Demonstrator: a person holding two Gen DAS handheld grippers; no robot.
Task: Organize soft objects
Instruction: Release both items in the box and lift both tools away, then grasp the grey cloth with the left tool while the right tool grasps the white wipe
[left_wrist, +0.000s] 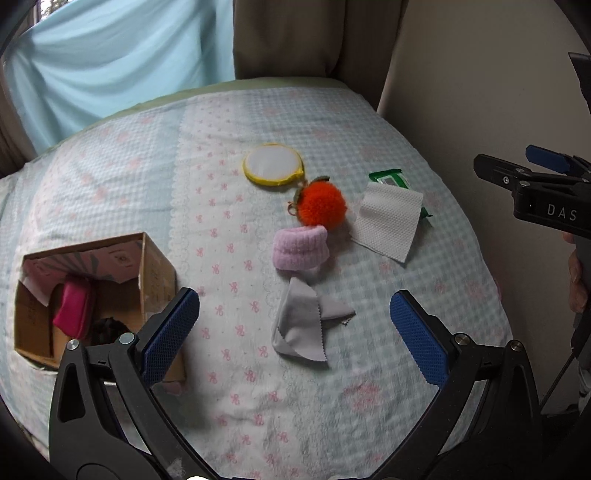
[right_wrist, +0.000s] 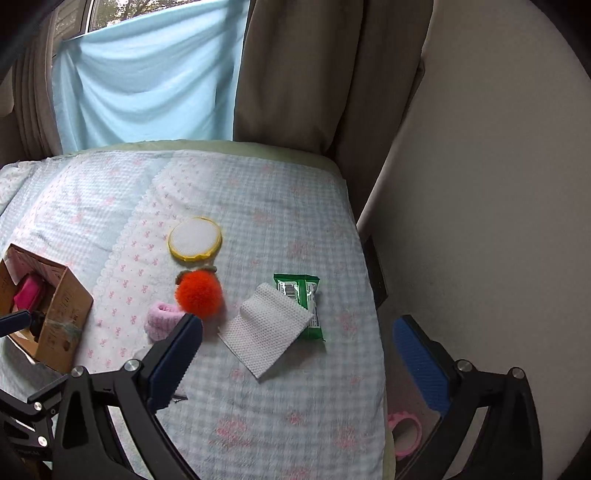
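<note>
On the checked bedspread lie a grey cloth (left_wrist: 308, 325), a pink knitted roll (left_wrist: 301, 249) (right_wrist: 162, 321), an orange fluffy pompom (left_wrist: 321, 208) (right_wrist: 199, 293), a white textured wipe (left_wrist: 388, 221) (right_wrist: 266, 330), a green wipes packet (left_wrist: 391, 180) (right_wrist: 301, 295) and a yellow-rimmed round pad (left_wrist: 273, 163) (right_wrist: 195, 238). A cardboard box (left_wrist: 155, 277) (right_wrist: 62, 310) at the left holds a magenta pouch (left_wrist: 74, 310) and something dark. My left gripper (left_wrist: 295, 332) is open and empty above the grey cloth. My right gripper (right_wrist: 299, 360) is open and empty above the wipe; it also shows at the right edge of the left wrist view (left_wrist: 535, 177).
The bed's right edge (right_wrist: 373, 332) meets a beige wall. A pink ring-shaped object (right_wrist: 406, 432) lies on the floor beside the bed. Light blue and brown curtains hang behind the bed's far edge.
</note>
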